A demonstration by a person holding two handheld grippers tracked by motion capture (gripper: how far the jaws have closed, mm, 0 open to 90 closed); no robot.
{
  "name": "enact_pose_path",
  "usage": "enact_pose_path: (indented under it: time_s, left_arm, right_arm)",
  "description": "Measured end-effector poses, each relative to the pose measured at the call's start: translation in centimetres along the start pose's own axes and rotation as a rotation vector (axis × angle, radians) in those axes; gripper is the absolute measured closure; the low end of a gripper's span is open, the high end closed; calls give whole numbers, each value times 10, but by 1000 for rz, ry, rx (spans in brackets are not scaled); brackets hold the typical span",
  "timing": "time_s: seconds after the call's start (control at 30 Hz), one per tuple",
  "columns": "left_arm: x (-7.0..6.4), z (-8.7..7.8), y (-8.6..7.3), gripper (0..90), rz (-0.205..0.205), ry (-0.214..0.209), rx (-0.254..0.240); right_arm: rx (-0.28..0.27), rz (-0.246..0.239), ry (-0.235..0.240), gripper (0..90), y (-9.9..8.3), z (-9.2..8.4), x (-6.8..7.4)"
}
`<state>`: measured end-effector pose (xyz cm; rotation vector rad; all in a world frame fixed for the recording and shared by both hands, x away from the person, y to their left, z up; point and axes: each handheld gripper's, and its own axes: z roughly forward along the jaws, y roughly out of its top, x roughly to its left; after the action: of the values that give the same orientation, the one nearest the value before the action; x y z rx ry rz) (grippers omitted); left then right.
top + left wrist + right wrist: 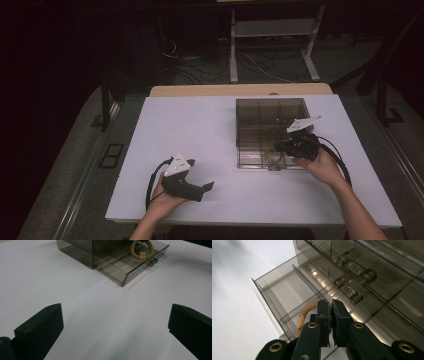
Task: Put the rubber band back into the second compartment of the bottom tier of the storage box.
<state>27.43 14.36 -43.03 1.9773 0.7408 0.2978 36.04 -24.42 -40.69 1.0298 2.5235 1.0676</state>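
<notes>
A: Nearest the lens, what do the left gripper point(113, 327) fingers point(40, 330) look like?

B: The 2 black fingers stand wide apart with nothing between them, just bare white counter point(50, 277). In the high view the left hand point(165, 202) rests that gripper on the counter's near side.

A: And ahead of those fingers?

B: A smoky clear plastic organiser box point(82, 252), well beyond the fingertips. Its drawer point(135, 267) is pulled out toward the person, and a tan beaded ring point(141, 251) hangs over the drawer's far compartment.

A: The right gripper point(330, 308)?

B: Its 2 fingers are drawn almost together, pinching the beaded ring, which curls out to the left of the fingertips, over the open drawer. A thin divider wall runs just beyond the fingertips, and an empty compartment lies further on.

A: Where is that in the high view?

B: The right hand point(322, 167) holds its gripper at the box's near edge, fingers reaching left over the drawer.
</notes>
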Motion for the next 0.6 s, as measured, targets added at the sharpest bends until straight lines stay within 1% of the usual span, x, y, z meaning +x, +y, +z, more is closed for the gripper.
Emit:
enact_pose_path:
  time_s: [0.17, 0.23, 0.3, 0.4, 0.6]
  left_arm:
    - [0, 0, 0, 0, 0, -1, 0]
    - [0, 0, 0, 0, 0, -1, 0]
    - [0, 0, 0, 0, 0, -1, 0]
    - [0, 0, 0, 0, 2, -2, 1]
    - [0, 0, 0, 0, 4, -2, 2]
  right_arm:
    - [13, 2, 1, 838, -1, 4, 0]
    - [20, 11, 1, 838, -1, 5, 1]
    - [24, 4, 3, 838, -2, 7, 0]
    - [38, 7, 4, 838, -4, 10, 0]
    - [51, 18, 8, 834, -6, 13, -1]
